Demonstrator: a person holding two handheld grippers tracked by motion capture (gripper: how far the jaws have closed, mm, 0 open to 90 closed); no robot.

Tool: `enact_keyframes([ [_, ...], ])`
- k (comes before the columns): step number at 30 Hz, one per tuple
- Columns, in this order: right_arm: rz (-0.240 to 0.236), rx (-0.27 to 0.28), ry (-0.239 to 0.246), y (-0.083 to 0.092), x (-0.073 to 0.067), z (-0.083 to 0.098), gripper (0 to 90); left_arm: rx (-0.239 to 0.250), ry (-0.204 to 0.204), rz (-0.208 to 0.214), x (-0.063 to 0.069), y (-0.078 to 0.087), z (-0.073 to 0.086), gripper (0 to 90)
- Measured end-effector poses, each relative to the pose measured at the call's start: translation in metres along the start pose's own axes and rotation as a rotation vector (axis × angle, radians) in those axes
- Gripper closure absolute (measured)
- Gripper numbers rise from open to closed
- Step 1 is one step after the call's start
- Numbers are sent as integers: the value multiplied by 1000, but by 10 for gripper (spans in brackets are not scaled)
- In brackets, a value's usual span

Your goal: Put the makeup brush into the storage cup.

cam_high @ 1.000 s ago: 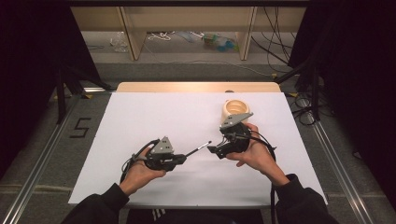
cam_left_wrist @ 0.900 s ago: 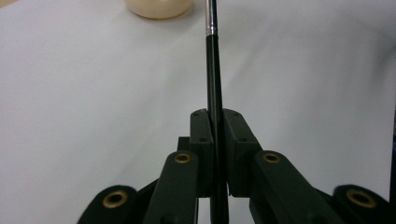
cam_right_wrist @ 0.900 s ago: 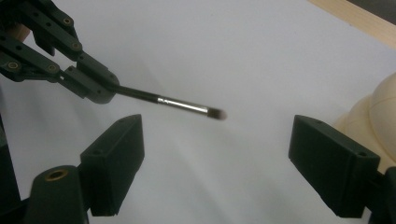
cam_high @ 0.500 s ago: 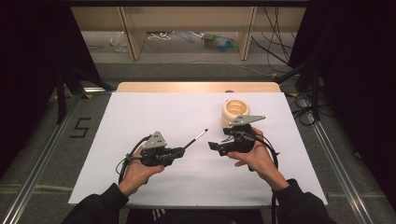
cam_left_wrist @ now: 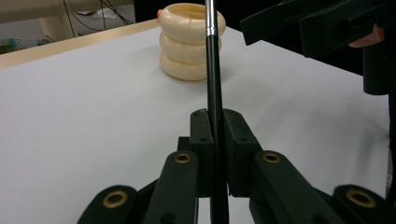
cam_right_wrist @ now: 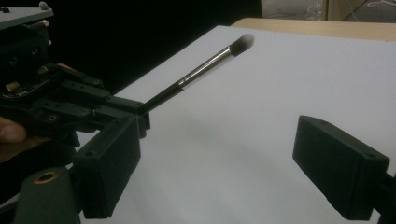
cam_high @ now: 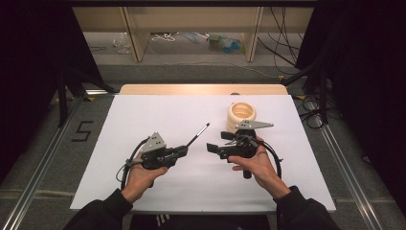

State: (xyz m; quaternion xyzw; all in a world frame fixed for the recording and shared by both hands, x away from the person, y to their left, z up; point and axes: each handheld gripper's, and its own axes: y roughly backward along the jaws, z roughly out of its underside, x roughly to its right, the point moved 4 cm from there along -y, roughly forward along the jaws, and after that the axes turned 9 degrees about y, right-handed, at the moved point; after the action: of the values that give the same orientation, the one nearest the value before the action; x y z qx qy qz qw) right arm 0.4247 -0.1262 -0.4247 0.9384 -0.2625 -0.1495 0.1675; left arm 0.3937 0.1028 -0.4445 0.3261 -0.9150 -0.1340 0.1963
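In the left gripper view the brush (cam_left_wrist: 215,93) runs off the top edge, its bristles unseen. In the right gripper view its tip blurs over the table (cam_right_wrist: 289,84).

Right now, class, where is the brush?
In the high view the brush sits near the table's middle, clamped by its handle in the left gripper, with its tip angled toward the cream holder.
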Motion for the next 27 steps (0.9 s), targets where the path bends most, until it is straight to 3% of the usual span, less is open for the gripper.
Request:
enact_keyframes([
  [3, -12, 51, -20, -2, -1, -2, 161, 6, 1, -8, 1, 0, 1, 835],
  [7, -31, 76, -47, -6, -4, -2, 162, 11, 14, -4, 4, -1, 1, 835],
  [8, -44, 80, -59, -7, -5, -2, 162, 12, -2, 0, 4, -1, 1, 835],
  [14, -72, 99, -121, -15, -7, 0, 168, 23, 1, -8, 6, 0, 1, 835],
  [25, -105, 131, -132, -24, -13, -3, 242, 38, 5, -3, 11, -1, 1, 835],
  [27, -102, 153, -114, -26, -12, -4, 255, 40, 0, -2, 12, -2, 1, 836],
])
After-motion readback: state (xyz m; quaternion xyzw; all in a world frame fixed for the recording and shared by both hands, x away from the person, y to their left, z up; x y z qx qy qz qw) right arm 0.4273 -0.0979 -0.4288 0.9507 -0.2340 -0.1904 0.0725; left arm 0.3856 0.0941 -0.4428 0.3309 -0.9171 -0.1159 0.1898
